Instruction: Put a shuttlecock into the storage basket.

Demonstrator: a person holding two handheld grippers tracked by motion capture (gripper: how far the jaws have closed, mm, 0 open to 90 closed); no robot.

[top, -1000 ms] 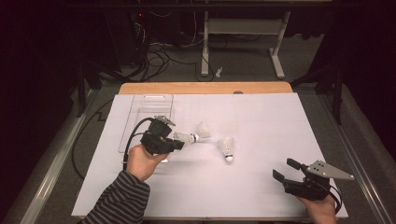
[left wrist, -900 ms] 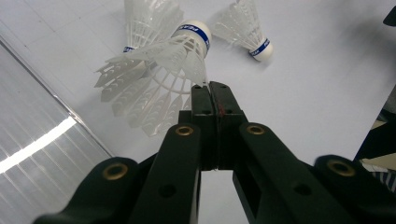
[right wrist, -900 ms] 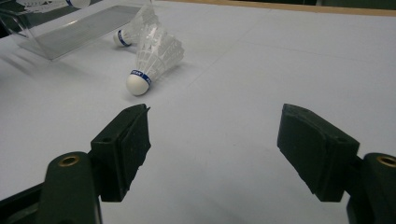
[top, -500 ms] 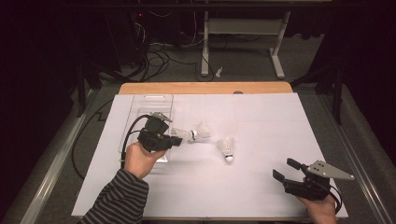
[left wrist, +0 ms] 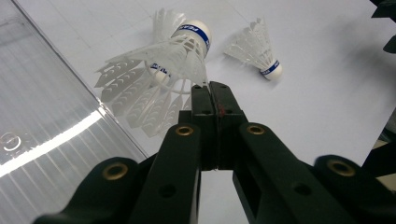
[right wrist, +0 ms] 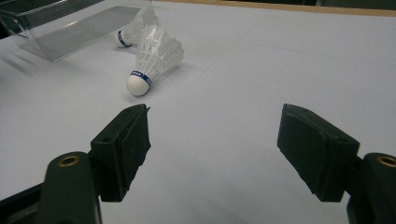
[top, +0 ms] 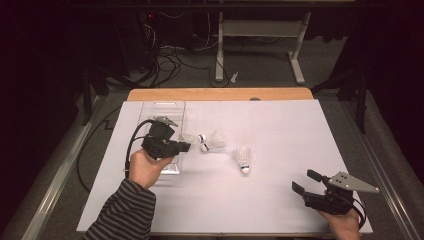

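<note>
While the right gripper (top: 306,182) waits low at the frame's right, fingers spread and empty, the left gripper (left wrist: 210,88) pinches a shuttlecock (left wrist: 154,88) by its skirt's edge, seemingly to carry it to the clear tray (top: 162,117) beside it. Two more shuttlecocks lie mid-frame on the white surface (top: 280,130); beyond, a dark floor with cables.

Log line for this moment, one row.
left gripper: shut on shuttlecock skirt | right gripper: open, idle | two shuttlecocks on table | clear tray near left
</note>
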